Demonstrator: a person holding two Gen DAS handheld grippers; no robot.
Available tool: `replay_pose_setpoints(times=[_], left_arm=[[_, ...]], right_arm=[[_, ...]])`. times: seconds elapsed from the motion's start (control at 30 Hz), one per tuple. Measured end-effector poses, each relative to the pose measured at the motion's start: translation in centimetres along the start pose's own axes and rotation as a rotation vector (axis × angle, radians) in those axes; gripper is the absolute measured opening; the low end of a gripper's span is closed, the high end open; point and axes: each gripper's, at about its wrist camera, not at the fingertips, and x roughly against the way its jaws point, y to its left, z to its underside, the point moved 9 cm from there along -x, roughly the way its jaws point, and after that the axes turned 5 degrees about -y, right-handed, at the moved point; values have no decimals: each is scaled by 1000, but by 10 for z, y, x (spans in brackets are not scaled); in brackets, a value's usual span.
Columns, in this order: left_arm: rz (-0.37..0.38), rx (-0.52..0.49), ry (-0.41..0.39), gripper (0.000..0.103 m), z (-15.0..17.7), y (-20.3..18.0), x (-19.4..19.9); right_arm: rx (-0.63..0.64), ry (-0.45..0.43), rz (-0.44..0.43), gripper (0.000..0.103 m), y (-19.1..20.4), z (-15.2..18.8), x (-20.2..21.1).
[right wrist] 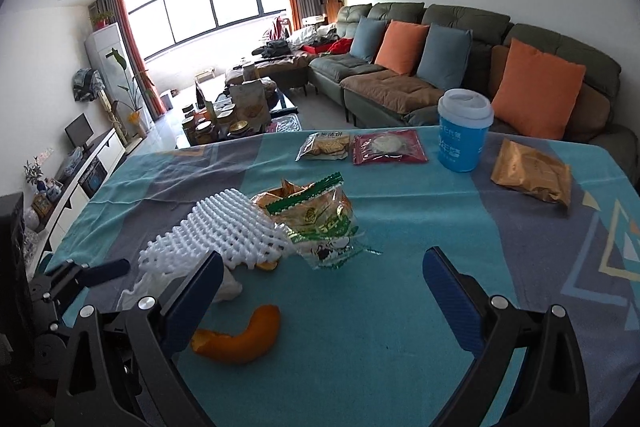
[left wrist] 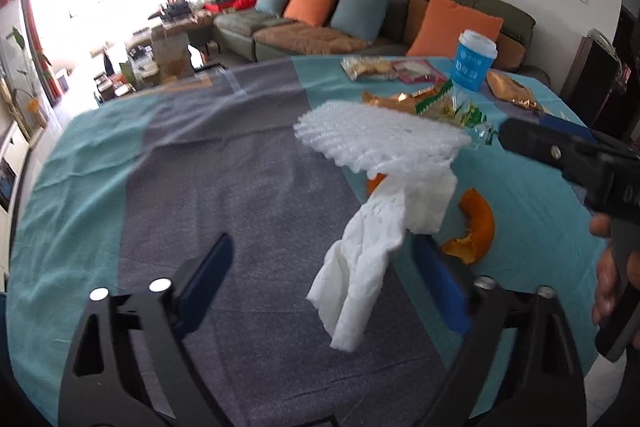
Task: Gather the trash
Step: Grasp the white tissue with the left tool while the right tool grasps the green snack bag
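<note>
Right wrist: lidded blue cup (right wrist: 462, 133) upright, contents unseen; both grippers (right wrist: 320, 279) (left wrist: 324, 279) released.

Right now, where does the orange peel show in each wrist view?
Left wrist: orange peel right of centre, past the white tissue.
Right wrist: peel at lower left, beside the near finger.
Shared landmark: the white foam net, just beyond the peel in both.

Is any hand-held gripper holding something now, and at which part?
Nothing is held. The left hand-held gripper stands open around the white tissue, pads not pressing. The right hand-held gripper is open over the table.
</note>
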Motion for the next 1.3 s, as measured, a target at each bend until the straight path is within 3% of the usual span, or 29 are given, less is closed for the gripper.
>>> replay_pose_setpoints(times=[0.13, 0.3, 0.37, 0.63, 0.77, 0.83, 1.0, 1.1, 1.3], left_arm=[[23, 8, 19, 62, 2, -1, -6], [85, 21, 26, 16, 7, -3, -4], [102, 39, 11, 13, 7, -2, -1], [140, 95, -8, 11, 13, 3, 14], [138, 114, -12, 11, 16, 9, 24], [133, 124, -11, 11, 20, 11, 28], [122, 153, -16, 11, 27, 21, 39], [116, 166, -24, 11, 30, 25, 44], [98, 186, -68, 11, 26, 36, 65]], right_arm=[[-16, 11, -9, 96, -3, -2, -9], [-16, 21, -24, 96, -2, -4, -14], [-16, 29, -39, 93, -2, -5, -18], [-38, 84, -85, 80, 0, 4, -33], [-42, 115, -93, 62, -1, 10, -37], [-47, 132, -99, 61, -2, 14, -40], [-61, 163, -115, 45, -1, 21, -43], [-73, 159, -122, 34, -2, 23, -39], [-102, 99, -110, 26, -8, 20, -18]])
